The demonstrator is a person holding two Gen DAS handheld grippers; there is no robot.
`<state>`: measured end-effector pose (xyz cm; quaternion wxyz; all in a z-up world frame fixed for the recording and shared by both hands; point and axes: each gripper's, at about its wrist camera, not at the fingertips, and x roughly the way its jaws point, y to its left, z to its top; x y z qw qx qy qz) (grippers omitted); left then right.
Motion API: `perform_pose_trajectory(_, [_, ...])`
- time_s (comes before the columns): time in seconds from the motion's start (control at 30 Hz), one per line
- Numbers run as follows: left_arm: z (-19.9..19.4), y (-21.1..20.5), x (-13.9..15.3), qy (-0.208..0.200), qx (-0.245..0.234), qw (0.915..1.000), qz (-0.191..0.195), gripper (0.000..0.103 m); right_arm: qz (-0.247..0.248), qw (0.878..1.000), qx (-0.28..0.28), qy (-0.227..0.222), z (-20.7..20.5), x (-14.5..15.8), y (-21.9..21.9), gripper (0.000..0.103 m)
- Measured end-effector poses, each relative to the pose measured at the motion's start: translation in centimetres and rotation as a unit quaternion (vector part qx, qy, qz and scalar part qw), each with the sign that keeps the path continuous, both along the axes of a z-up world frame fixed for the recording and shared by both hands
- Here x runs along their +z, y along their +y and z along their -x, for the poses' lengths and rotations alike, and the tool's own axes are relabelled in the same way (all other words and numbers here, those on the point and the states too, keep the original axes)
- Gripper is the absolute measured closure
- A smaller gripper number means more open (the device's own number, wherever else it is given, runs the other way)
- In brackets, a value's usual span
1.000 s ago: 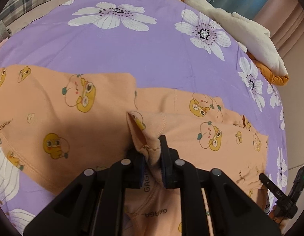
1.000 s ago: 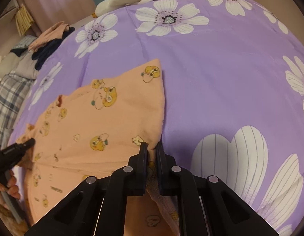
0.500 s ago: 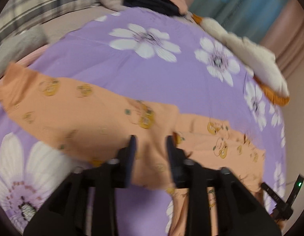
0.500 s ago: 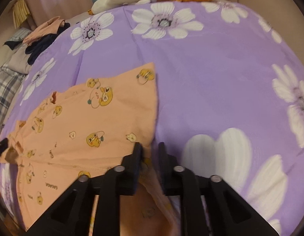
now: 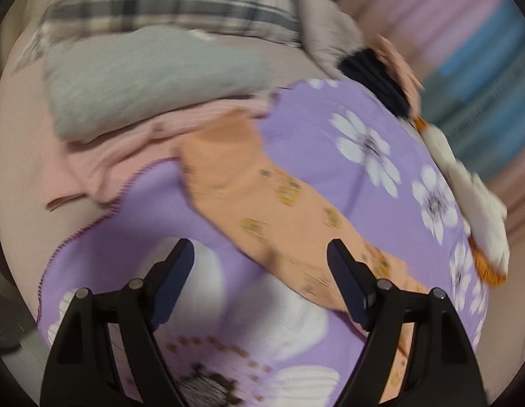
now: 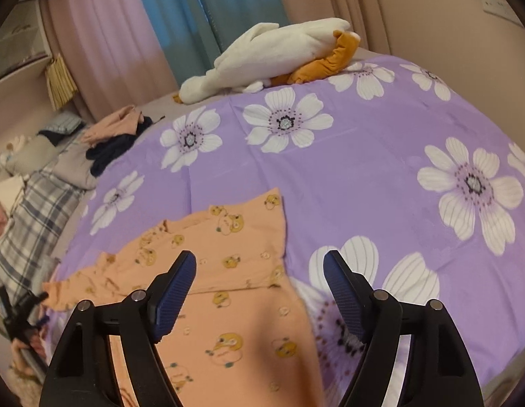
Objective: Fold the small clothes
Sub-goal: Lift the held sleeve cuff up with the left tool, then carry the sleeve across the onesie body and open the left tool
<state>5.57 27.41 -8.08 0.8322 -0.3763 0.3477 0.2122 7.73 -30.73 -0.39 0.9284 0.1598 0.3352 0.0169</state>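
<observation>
A small orange garment with yellow cartoon prints (image 6: 228, 264) lies spread on the purple flowered blanket (image 6: 381, 176). In the left wrist view, which is blurred, one long orange part (image 5: 262, 210) runs diagonally across the blanket. My left gripper (image 5: 260, 254) hovers above the blanket near that part's lower edge, its jaws opening with nothing between them. My right gripper (image 6: 259, 264) hangs over the garment's right edge, its jaws also opening and empty; the cloth lies flat below them.
A white and orange plush toy (image 6: 269, 57) lies at the blanket's far side. A pile of dark and peach clothes (image 6: 116, 135) sits at the left. A plaid cloth (image 5: 167, 0), a grey pillow (image 5: 143, 71) and a pink cloth (image 5: 103, 156) border the blanket.
Both grippers have let go of the orange garment and opened wide. The left one swung toward the garment's far end and rolled; the right one rose above the cloth.
</observation>
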Motion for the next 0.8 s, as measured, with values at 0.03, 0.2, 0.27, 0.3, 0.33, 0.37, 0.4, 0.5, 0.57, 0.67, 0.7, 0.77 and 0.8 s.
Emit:
perform_pose_trajectory(0.03, [0.1, 0.7, -0.3, 0.004, 0.010, 0.9999, 0.006, 0.024, 0.004, 1.000, -0.005, 0.001, 0.2, -0.1, 0.4, 0.026])
perform_pose_trajectory(0.2, [0.3, 3.6, -1.9, 0.006, 0.045, 0.9987, 0.024, 0.039, 0.017, 1.000, -0.019, 0.014, 0.4, -1.0, 1.2, 0.026])
perform_pose_trajectory(0.27, [-0.3, 4.0, -2.2, -0.006, 0.043, 0.9986, 0.030, 0.041, 0.017, 1.000, -0.014, 0.016, 0.4, -1.1, 1.5, 0.026])
perform_pose_trajectory(0.3, [-0.6, 4.2, -2.4, -0.012, 0.040, 0.9986, 0.033, 0.041, 0.019, 1.000, -0.014, 0.017, 0.4, -1.2, 1.6, 0.026])
perform_pose_trajectory(0.33, [-1.0, 4.4, -2.6, -0.014, 0.040, 0.9985, 0.035, 0.041, 0.022, 0.999, -0.015, 0.018, 0.3, -1.4, 1.9, 0.026])
perform_pose_trajectory(0.37, [-1.4, 4.5, -2.8, -0.015, 0.040, 0.9984, 0.037, 0.042, 0.027, 0.999, -0.016, 0.021, 0.2, -1.5, 2.1, 0.026])
perform_pose_trajectory(0.4, [-1.8, 4.6, -2.9, -0.017, 0.041, 0.9984, 0.036, 0.044, 0.030, 0.999, -0.017, 0.023, 0.2, -1.6, 2.2, 0.026])
perform_pose_trajectory(0.5, [-3.0, 4.4, -3.2, -0.021, 0.035, 0.9990, 0.019, 0.068, 0.027, 0.999, -0.009, 0.027, 0.2, -2.1, 2.7, 0.026])
perform_pose_trajectory(0.57, [-3.6, 4.2, -3.6, -0.016, 0.026, 0.9993, 0.021, 0.089, 0.020, 0.999, -0.002, 0.031, 0.1, -2.4, 2.8, 0.026])
perform_pose_trajectory(0.67, [-3.4, 3.6, -3.1, -0.041, 0.022, 0.9982, 0.038, 0.092, 0.017, 0.999, 0.002, 0.037, 0.1, -2.9, 2.9, 0.026])
perform_pose_trajectory(0.7, [-3.4, 3.3, -2.6, -0.047, 0.023, 0.9981, 0.032, 0.092, 0.018, 0.999, 0.001, 0.039, 0.1, -3.0, 3.0, 0.026])
perform_pose_trajectory(0.77, [-3.5, 2.3, -1.0, -0.056, 0.014, 0.9983, 0.006, 0.093, 0.017, 0.999, -0.001, 0.040, 0.1, -3.0, 3.0, 0.026])
perform_pose_trajectory(0.8, [-3.7, 1.7, 0.0, -0.063, 0.005, 0.9980, -0.001, 0.093, 0.016, 0.999, -0.002, 0.039, 0.1, -3.0, 2.9, 0.026])
